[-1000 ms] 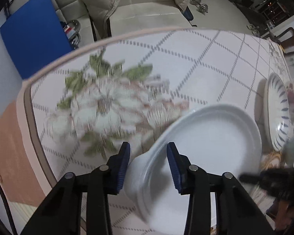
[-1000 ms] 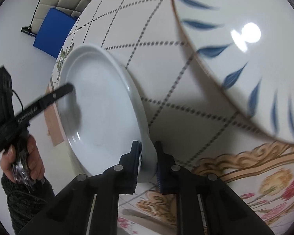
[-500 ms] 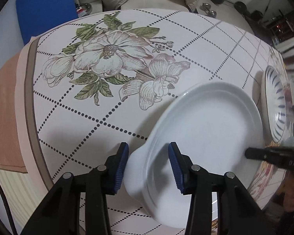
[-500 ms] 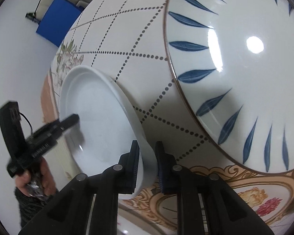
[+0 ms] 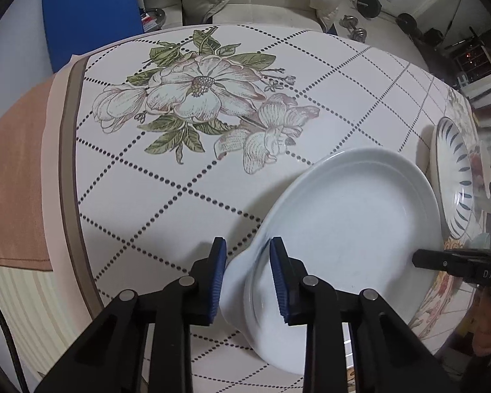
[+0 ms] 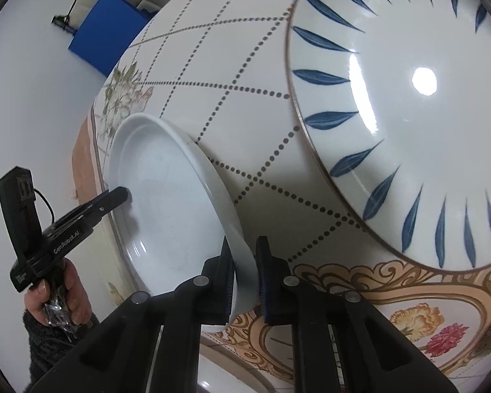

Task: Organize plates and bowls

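Observation:
A white oval dish (image 5: 350, 216) with two small handles rests on the flowered tablecloth. My left gripper (image 5: 247, 278) straddles the dish's near handle, its blue pads set around it; I cannot tell if they press it. In the right wrist view the same dish (image 6: 167, 203) shows edge-on, and my right gripper (image 6: 245, 278) is shut on its other handle. A white plate with blue leaf marks (image 6: 409, 104) lies just beyond the dish, and also shows at the right edge of the left wrist view (image 5: 455, 183).
The table edge (image 5: 67, 170) runs down the left, with an orange cloth (image 5: 13, 177) beyond it. A blue board (image 5: 88, 9), a sofa and dumbbells stand behind the table. A flowered dish (image 5: 479, 167) sits past the blue-leaf plate.
The left wrist view has pulled back and up, showing more tablecloth. The dish sits farther from the blue-leaf plate in the right wrist view. Both grippers stay at the dish handles.

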Available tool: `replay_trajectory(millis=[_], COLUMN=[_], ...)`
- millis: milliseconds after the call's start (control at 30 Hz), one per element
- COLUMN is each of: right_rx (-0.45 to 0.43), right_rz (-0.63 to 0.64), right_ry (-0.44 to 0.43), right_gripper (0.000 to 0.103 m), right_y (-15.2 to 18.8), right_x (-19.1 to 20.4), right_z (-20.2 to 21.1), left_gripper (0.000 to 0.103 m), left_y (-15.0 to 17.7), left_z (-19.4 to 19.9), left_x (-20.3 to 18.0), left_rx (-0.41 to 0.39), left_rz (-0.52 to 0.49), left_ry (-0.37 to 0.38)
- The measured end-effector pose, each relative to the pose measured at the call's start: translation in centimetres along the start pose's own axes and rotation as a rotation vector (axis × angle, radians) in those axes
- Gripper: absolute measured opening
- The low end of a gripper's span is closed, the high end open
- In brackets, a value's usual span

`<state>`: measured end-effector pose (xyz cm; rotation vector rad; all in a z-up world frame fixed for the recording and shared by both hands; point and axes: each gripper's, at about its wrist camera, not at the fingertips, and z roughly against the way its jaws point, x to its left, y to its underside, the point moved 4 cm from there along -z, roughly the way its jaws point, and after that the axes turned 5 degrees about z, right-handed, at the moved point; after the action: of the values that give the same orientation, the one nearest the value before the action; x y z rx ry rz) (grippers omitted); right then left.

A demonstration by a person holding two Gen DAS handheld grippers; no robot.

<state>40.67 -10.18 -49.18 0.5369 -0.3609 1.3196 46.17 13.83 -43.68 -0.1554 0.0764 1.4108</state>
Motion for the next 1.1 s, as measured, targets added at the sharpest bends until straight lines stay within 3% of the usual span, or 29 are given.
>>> replay_trajectory(millis=[167,267,467,600,700,800,833,1100], right_rx=[0.018,0.026,0.031,0.036,0.040,0.025,0.024,0.038], right_rz=[-0.015,-0.043,-0.128,-0.138,-0.171,-0.168,-0.144,-0.124], right_ry=[-0.016,-0.053,-0.181,-0.209,-0.248,-0.214,-0.173,-0.143], right_gripper=[0.015,0.015,0.017,0.017,0.021,0.021,0.013,0.014], right_y=[0.2,0.5,1.3,1.6,1.7,1.9,2.0,2.6], right_x=[-0.7,-1.4,-2.8,-2.8,-3.1,-2.7,-2.5,-2.6], right_z=[-0.4,-1.0,-1.9,-2.2,-2.3,-2.3,-2.2,-1.6], left_gripper=[0.024,0.024,0.028,0.031,0.029,0.030,0.030,0.025], left_y=[1.0,1.1,1.7,1.8,1.8,1.6,1.5,3.5], left_z=[-0.3,0.0,-1.9,-1.5,-1.2,-1.4,-1.5,-0.7], left_x=[0.1,0.7,2.5,3.1,2.2,1.6,1.6,2.1], left_rx=[0.004,-0.001,0.104,0.092,0.084,0.068,0.071,0.072], left_rz=[-0.007,0.024,0.107,0.146,0.106,0.063,0.064,0.062], left_ry=[0.028,0.084,0.167,0.207,0.156,0.085,0.083,0.079])
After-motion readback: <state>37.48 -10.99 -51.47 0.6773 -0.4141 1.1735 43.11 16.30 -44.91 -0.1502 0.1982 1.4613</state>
